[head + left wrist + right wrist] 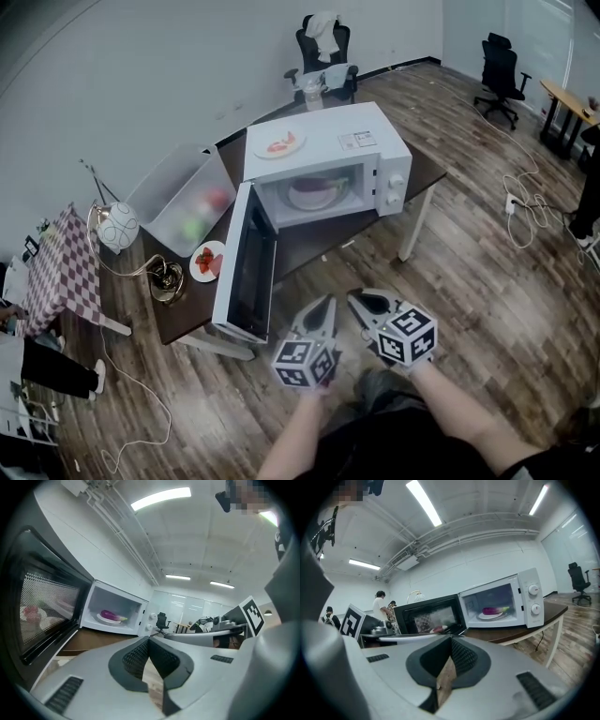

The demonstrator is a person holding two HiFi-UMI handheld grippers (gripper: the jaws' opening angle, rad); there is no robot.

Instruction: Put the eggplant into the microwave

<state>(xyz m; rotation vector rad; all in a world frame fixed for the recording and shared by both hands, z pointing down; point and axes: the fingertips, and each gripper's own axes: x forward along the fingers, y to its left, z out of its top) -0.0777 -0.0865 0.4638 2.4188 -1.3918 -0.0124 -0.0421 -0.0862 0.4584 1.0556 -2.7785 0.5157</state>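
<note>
A purple eggplant (314,190) lies on a white plate inside the white microwave (370,141), whose door (246,267) hangs wide open to the left. The eggplant (110,615) also shows in the left gripper view, and the eggplant (493,611) in the right gripper view. Both grippers hover side by side over the floor, well in front of the table and away from the microwave. My left gripper (326,306) is shut and empty. My right gripper (357,299) is shut and empty too.
The microwave stands on a dark table (309,239) with a plate of red food (207,260) and a clear bin (185,200). A plate (279,143) rests on top of the microwave. Office chairs (323,52) and floor cables (525,211) lie beyond. People (380,605) stand far off.
</note>
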